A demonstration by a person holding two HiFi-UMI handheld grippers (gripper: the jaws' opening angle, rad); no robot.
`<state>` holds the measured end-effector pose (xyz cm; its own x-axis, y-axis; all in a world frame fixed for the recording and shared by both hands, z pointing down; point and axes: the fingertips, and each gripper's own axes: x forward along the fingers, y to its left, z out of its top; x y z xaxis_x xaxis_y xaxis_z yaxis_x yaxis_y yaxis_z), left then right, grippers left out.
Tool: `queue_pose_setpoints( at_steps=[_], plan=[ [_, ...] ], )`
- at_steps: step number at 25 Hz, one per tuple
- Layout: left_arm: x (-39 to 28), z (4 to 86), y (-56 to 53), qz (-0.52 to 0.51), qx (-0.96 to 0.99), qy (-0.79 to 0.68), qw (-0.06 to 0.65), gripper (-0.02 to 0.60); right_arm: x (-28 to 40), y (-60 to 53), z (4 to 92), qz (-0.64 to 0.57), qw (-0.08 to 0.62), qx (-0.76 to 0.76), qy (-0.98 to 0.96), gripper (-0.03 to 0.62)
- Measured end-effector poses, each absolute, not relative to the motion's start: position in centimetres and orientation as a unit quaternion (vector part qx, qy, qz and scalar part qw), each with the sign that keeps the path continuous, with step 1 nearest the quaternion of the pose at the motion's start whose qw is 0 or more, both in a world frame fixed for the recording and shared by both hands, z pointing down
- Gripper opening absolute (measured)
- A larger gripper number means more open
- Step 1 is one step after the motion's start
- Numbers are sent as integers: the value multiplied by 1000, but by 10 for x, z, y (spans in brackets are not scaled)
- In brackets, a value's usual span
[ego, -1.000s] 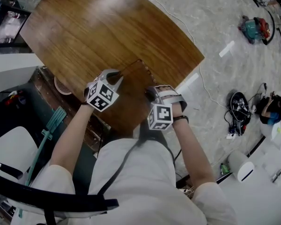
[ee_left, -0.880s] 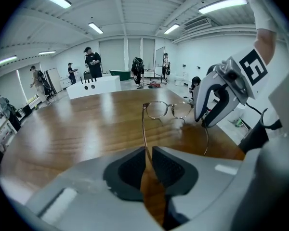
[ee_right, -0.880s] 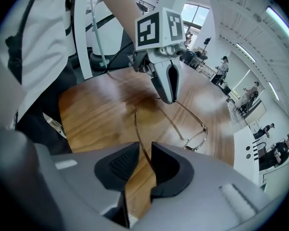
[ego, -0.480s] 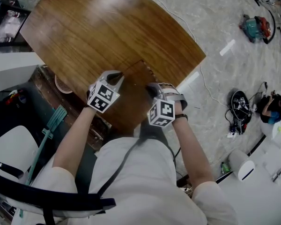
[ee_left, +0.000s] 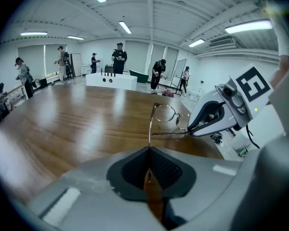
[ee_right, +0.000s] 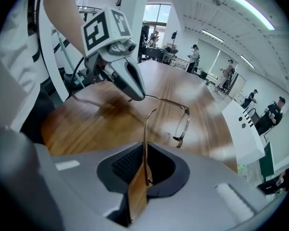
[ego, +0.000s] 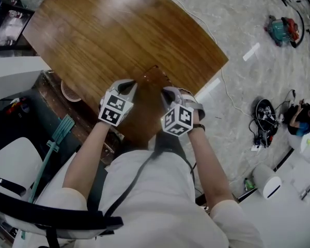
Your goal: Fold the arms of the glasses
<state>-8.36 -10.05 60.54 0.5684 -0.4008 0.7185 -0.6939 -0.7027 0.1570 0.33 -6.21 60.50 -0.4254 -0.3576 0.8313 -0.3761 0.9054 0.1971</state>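
Thin metal-framed glasses stand with both arms unfolded near the front edge of the wooden table. In the left gripper view one arm runs from a lens straight back into my left gripper, which is shut on it. My right gripper has the other arm between its jaws; they are closing and the pads pinch it. Each gripper view also shows the opposite gripper's tip on its own arm: the right gripper and the left gripper. From the head view, the left gripper and the right gripper flank the glasses.
The table's near edge runs just under both hands, and the person's body is close behind it. A white chair stands at the left. Cables and gear lie on the floor to the right. Several people stand far beyond the table.
Both grippers have rolled a little in place, their marker cubes turning and edging closer together. The glasses have stayed at the table's front edge.
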Motion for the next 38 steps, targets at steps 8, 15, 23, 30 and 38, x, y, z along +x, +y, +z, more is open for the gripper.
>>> queue_pose_setpoints(
  at_steps=[8,15,23,30,38],
  plan=[
    [-84,609,-99,338,845,-333,246,6,-3,-59,590,-24,480,187,-857,164],
    [-82,609,-95,331,834,-346,273,6,4,-68,574,29,456,220,-862,313],
    [-81,609,-91,328,834,-350,272,6,5,-87,601,129,440,250,-853,339],
    [-82,611,-88,326,832,-352,278,6,2,-91,599,153,420,258,-856,279],
    [-79,611,-81,324,831,-355,281,6,10,-97,597,171,401,286,-853,199]
  ],
)
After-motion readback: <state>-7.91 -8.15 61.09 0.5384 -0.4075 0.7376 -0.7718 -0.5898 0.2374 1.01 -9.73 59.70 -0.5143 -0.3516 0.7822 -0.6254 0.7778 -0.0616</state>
